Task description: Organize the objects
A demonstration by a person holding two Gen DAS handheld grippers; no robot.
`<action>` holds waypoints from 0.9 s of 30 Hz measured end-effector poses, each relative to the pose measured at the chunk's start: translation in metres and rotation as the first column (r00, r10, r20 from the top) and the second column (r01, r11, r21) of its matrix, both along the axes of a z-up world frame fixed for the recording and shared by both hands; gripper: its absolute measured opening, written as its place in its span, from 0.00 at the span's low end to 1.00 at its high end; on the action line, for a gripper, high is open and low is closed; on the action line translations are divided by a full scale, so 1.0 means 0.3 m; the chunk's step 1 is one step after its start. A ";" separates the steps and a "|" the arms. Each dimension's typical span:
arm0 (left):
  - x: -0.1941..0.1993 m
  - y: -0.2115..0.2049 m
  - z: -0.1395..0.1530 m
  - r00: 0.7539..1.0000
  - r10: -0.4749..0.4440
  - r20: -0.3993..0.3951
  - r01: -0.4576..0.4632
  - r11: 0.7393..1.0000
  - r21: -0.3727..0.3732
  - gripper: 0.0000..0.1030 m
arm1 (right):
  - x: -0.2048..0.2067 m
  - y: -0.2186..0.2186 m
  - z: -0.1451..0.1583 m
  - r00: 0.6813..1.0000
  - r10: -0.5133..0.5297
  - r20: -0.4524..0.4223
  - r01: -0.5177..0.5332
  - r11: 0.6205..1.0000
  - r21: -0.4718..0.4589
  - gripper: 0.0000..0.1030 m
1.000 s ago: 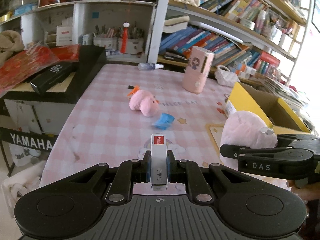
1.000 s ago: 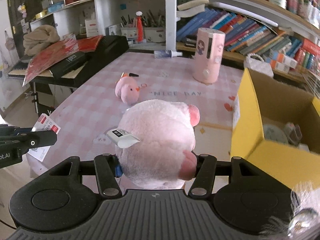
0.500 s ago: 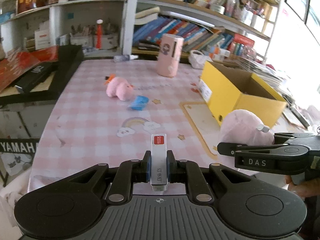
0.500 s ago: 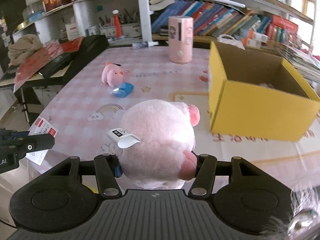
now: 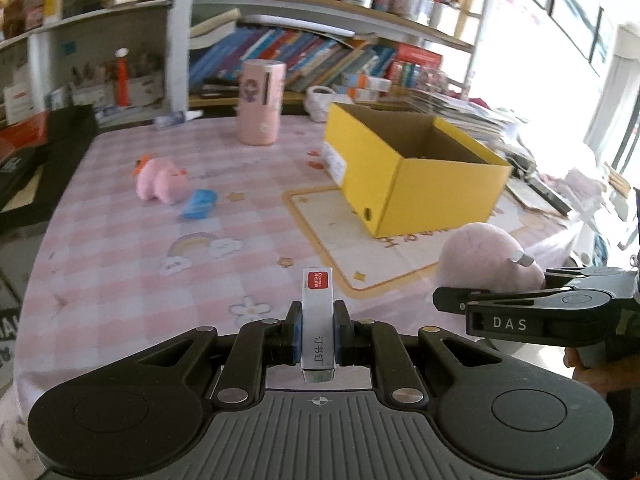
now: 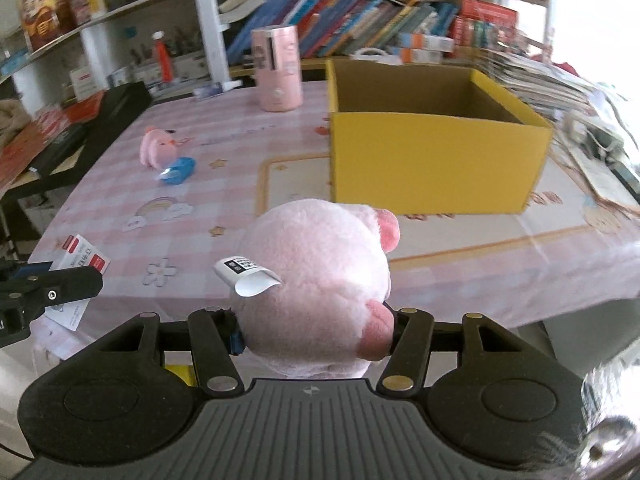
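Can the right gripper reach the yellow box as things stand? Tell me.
Probably yes. The right gripper, shut on the pink plush, faces the yellow box across bare tablecloth; nothing stands between them, and the box top is open.

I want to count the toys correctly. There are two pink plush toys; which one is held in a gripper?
The large pink plush pig, clamped in the right gripper. The small pink plush lies free on the table beside a blue packet.
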State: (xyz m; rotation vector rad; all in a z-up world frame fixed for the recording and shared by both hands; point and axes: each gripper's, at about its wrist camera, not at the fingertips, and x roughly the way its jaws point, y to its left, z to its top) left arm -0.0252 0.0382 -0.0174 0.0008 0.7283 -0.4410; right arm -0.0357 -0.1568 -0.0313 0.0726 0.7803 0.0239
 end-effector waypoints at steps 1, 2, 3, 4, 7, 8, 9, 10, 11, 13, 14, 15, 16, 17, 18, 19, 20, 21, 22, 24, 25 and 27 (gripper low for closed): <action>0.001 -0.009 0.000 1.000 -0.012 0.001 0.012 1.000 -0.001 0.12 | -0.007 -0.011 0.000 1.000 -0.012 -0.001 0.012 1.000 0.000 0.52; 0.003 -0.017 0.000 1.000 -0.021 0.002 0.021 1.000 -0.001 0.12 | -0.014 -0.019 -0.001 1.000 -0.023 -0.002 0.023 1.000 0.000 0.52; 0.006 -0.028 0.000 1.000 -0.031 0.002 0.031 1.000 -0.002 0.12 | -0.021 -0.028 -0.001 0.999 -0.034 -0.002 0.034 0.999 -0.001 0.52; 0.008 -0.037 0.000 0.999 -0.040 0.003 0.040 0.999 -0.002 0.12 | -0.025 -0.037 0.000 0.999 -0.043 -0.001 0.043 0.999 -0.002 0.52; 0.018 -0.070 -0.001 0.997 -0.073 0.004 0.073 0.997 -0.002 0.12 | -0.039 -0.066 0.002 0.997 -0.076 0.000 0.076 0.997 -0.004 0.52; 0.020 -0.081 -0.001 0.996 -0.084 0.004 0.084 0.996 -0.002 0.12 | -0.044 -0.077 0.002 0.996 -0.088 -0.001 0.088 0.996 -0.005 0.52; 0.022 -0.092 -0.001 0.996 -0.094 0.004 0.094 0.996 -0.003 0.12 | -0.050 -0.090 0.001 0.995 -0.097 -0.001 0.097 0.995 -0.005 0.52; 0.024 -0.105 -0.002 0.995 -0.105 0.005 0.105 0.994 -0.005 0.12 | -0.053 -0.100 0.002 0.994 -0.107 -0.001 0.107 0.994 -0.007 0.52; 0.027 -0.118 -0.003 0.993 -0.116 0.004 0.116 0.993 -0.006 0.12 | -0.058 -0.111 0.003 0.993 -0.117 -0.001 0.117 0.993 -0.008 0.52; 0.029 -0.139 -0.003 0.991 -0.136 0.002 0.136 0.991 -0.006 0.12 | -0.065 -0.132 0.002 0.991 -0.137 -0.003 0.137 0.991 -0.008 0.52; 0.031 -0.150 -0.002 0.989 -0.145 0.002 0.145 0.989 -0.005 0.12 | -0.068 -0.143 0.001 0.989 -0.148 -0.005 0.147 0.989 -0.007 0.52; 0.033 -0.160 -0.002 0.988 -0.152 0.003 0.152 0.988 -0.005 0.12 | -0.069 -0.155 0.000 0.987 -0.158 -0.009 0.158 0.987 -0.004 0.52; 0.036 -0.170 -0.002 0.988 -0.157 0.003 0.157 0.988 -0.005 0.12 | -0.068 -0.165 -0.001 0.986 -0.166 -0.011 0.166 0.986 -0.002 0.52; 0.039 -0.177 -0.001 0.987 -0.161 0.004 0.161 0.987 -0.006 0.12 | -0.067 -0.175 -0.001 0.985 -0.173 -0.014 0.173 0.985 -0.001 0.52; 0.042 -0.186 -0.001 0.987 -0.163 0.004 0.163 0.987 -0.006 0.12 | -0.068 -0.183 0.000 0.984 -0.177 -0.014 0.177 0.984 -0.001 0.52; 0.046 -0.192 -0.001 0.986 -0.165 0.004 0.165 0.986 -0.007 0.12 | -0.067 -0.189 0.001 0.984 -0.180 -0.015 0.179 0.984 -0.002 0.52; 0.049 -0.199 -0.002 0.986 -0.167 0.003 0.167 0.986 -0.007 0.12 | -0.066 -0.196 0.001 0.983 -0.181 -0.015 0.181 0.983 -0.003 0.52; 0.053 -0.207 -0.002 0.985 -0.170 0.002 0.170 0.985 -0.007 0.12 | -0.064 -0.202 0.000 0.983 -0.182 -0.016 0.182 0.983 -0.003 0.52; 0.058 -0.214 -0.002 0.985 -0.172 0.001 0.172 0.985 -0.007 0.12 | -0.062 -0.209 0.000 0.983 -0.183 -0.017 0.183 0.983 -0.003 0.52; 0.065 -0.231 0.000 0.984 -0.179 0.003 0.179 0.984 -0.005 0.12 | -0.056 -0.225 0.000 0.982 -0.188 -0.020 0.188 0.982 -0.003 0.52; 0.069 -0.239 0.001 0.983 -0.182 0.004 0.182 0.983 -0.005 0.12 | -0.051 -0.233 0.000 0.981 -0.190 -0.021 0.190 0.982 -0.002 0.52; 0.078 -0.255 0.003 0.982 -0.187 0.007 0.187 0.982 -0.004 0.12 | -0.041 -0.251 0.001 0.980 -0.195 -0.023 0.195 0.981 -0.002 0.52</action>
